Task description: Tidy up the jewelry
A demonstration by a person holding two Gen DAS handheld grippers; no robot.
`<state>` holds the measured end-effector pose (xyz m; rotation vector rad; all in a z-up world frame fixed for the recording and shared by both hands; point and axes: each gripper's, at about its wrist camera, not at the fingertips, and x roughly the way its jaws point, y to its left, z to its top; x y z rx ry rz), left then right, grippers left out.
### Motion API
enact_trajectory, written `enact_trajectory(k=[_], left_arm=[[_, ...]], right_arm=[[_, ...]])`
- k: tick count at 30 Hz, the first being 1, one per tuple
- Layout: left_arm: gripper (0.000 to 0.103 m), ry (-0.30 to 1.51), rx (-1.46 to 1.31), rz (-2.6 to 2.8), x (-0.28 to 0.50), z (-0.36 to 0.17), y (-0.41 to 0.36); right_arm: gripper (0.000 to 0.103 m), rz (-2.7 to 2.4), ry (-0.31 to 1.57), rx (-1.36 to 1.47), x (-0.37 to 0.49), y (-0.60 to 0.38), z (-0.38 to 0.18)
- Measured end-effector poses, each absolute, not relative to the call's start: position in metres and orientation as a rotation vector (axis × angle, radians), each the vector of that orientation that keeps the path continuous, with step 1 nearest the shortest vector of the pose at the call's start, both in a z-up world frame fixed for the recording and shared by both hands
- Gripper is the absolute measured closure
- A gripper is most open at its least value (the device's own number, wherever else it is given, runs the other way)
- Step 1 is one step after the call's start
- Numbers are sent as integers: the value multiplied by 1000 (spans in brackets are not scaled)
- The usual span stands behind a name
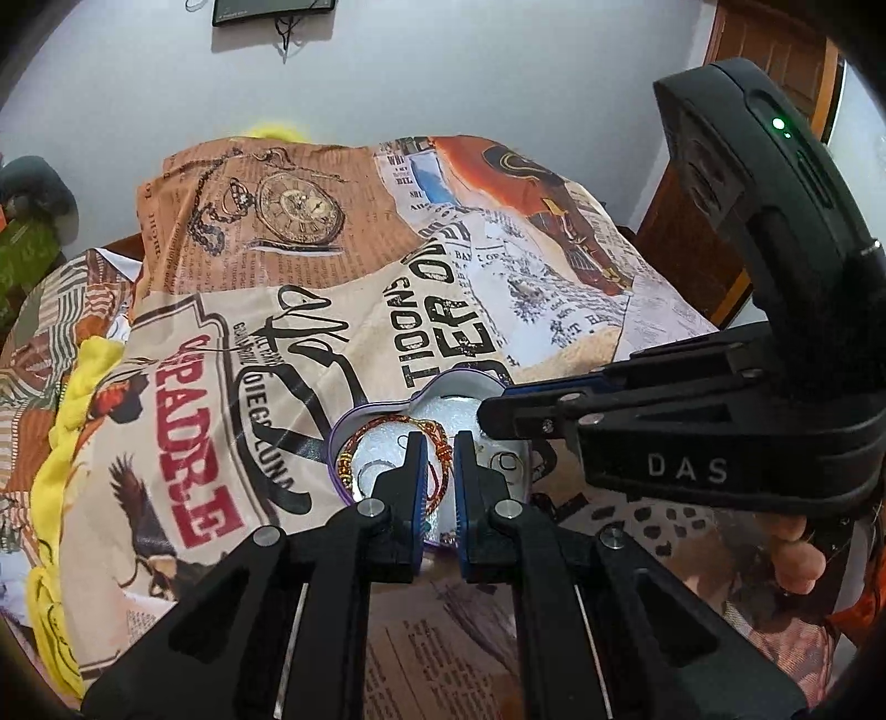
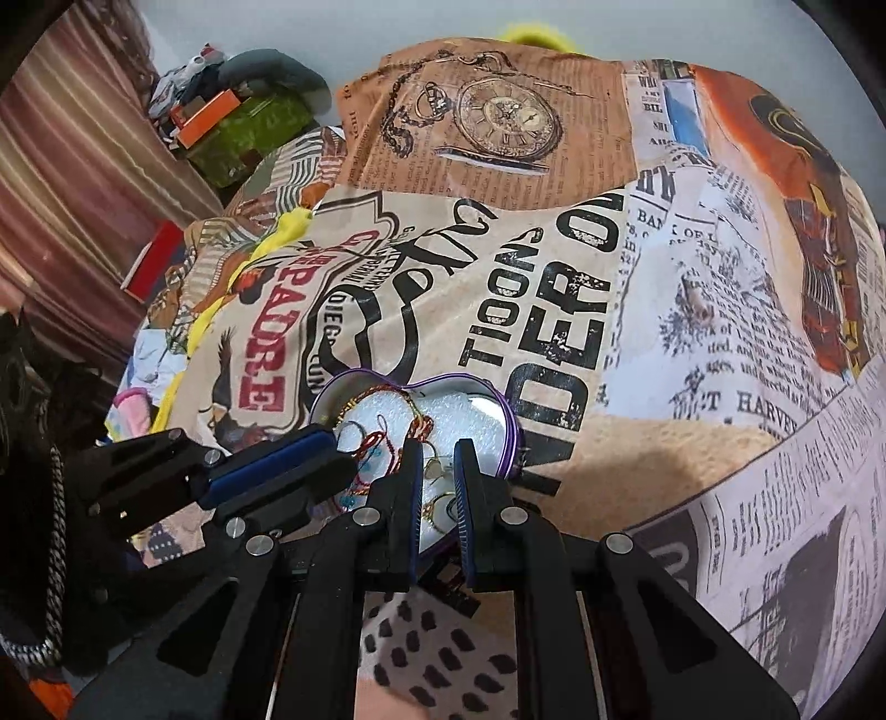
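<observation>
A heart-shaped purple tin (image 1: 339,437) with a white foam lining lies on a printed cloth; it also shows in the right wrist view (image 2: 512,426). A red and gold thread bracelet (image 1: 382,429) lies inside it, and its cord runs between my left gripper's (image 1: 440,443) narrowly parted jaws. Small gold rings (image 2: 437,468) lie on the foam between my right gripper's (image 2: 437,448) narrowly parted jaws. The right gripper reaches over the tin from the right in the left wrist view (image 1: 493,412). The left gripper enters from the left in the right wrist view (image 2: 326,443).
The newspaper-print cloth (image 1: 387,288) covers a raised surface. A yellow cloth (image 1: 66,399) lies at its left edge. Boxes and a green bag (image 2: 243,133) sit at the far left, next to a red box (image 2: 152,260). A wooden door (image 1: 775,50) stands at the right.
</observation>
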<state>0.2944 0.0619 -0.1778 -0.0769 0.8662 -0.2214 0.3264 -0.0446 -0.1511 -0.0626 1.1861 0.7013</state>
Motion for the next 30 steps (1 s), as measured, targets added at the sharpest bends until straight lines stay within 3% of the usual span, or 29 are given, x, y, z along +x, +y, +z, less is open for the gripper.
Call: enact_trajectory(k=[11,18,20,24,27,28,30], left_arm=[[96,755,-125,-164,254,-113,79],[93,528,-83,-125,181,-30,71],[80,436,-73,-111,150,-6,67],[66,278,-64,-88,97,30,61],[49,186,-56,-70,61,46,55],[43,163,-58,-65,52,49,54],[36,128,-57,-60,35,54,51]], right_arm=[[89,617,953,-144,280,-58,-83],[89,561,680,-156,217,-80,-9],[89,543,583,-152,192,-86,14],[89,507,411,-144,144,-98,46],[89,494,313,-126,109,-106,62],[86,494,294,-116,102,-109,65],[70,501,258,-87,86,-115,70]])
